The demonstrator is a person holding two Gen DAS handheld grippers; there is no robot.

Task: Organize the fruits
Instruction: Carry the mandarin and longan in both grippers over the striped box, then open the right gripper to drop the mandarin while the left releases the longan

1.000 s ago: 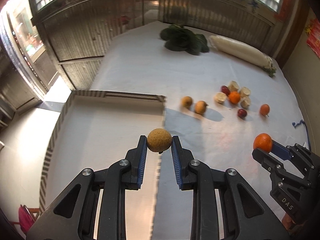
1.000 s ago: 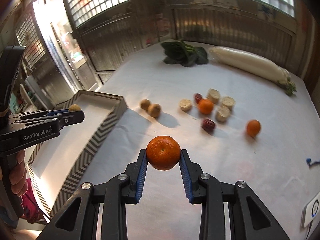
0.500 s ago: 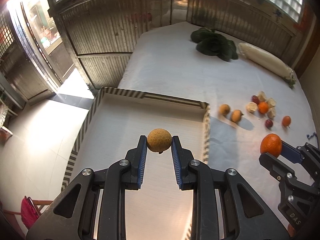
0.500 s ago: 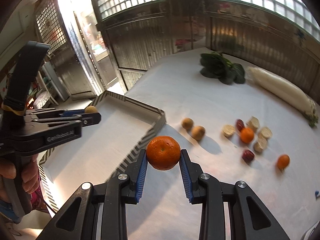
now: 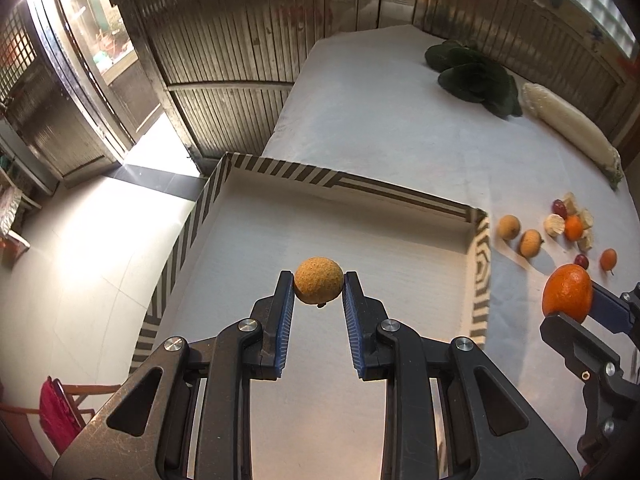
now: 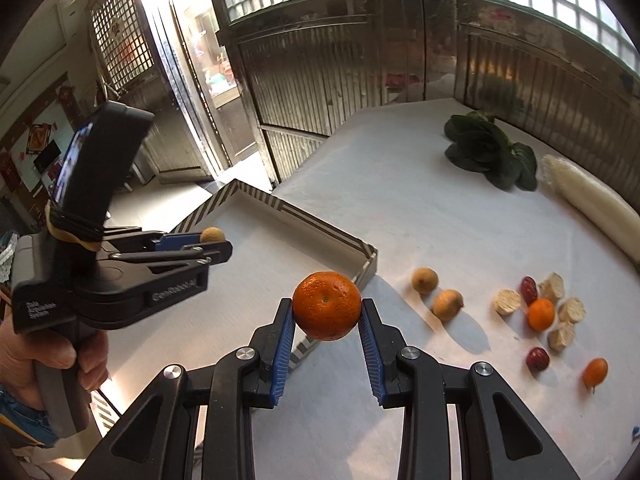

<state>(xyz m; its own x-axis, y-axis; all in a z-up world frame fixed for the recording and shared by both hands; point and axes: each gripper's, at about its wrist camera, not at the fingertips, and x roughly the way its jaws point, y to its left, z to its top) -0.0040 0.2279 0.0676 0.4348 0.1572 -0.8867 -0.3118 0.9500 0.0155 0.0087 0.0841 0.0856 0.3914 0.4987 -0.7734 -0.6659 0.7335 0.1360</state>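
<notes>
- The big white table (image 5: pixel 380 120) spreads out far past my fingers, with green leaves (image 5: pixel 476 76) and a long white radish (image 5: pixel 568 128) way at the back.
- The striped box (image 5: pixel 280 170) sits right under and ahead of my left gripper (image 5: pixel 319 286). I see nothing in the part of it that shows.
- My right gripper (image 6: pixel 327 308) hangs over the near corner of the box, off to the right of my left one.
- My right fingers pinch a round orange mandarin (image 6: pixel 327 306).
- My left fingers pinch a small brown fruit (image 5: pixel 319 285), held up in the air above the box floor.
- More little fruits (image 6: pixel 444 304) lie on the table ahead and to the right of my right fingers.
- I think I am in the carrying step, ready to drop off.
- Next I should go down low into the box and open my left fingers softly, so the fruit does not roll or bounce.
</notes>
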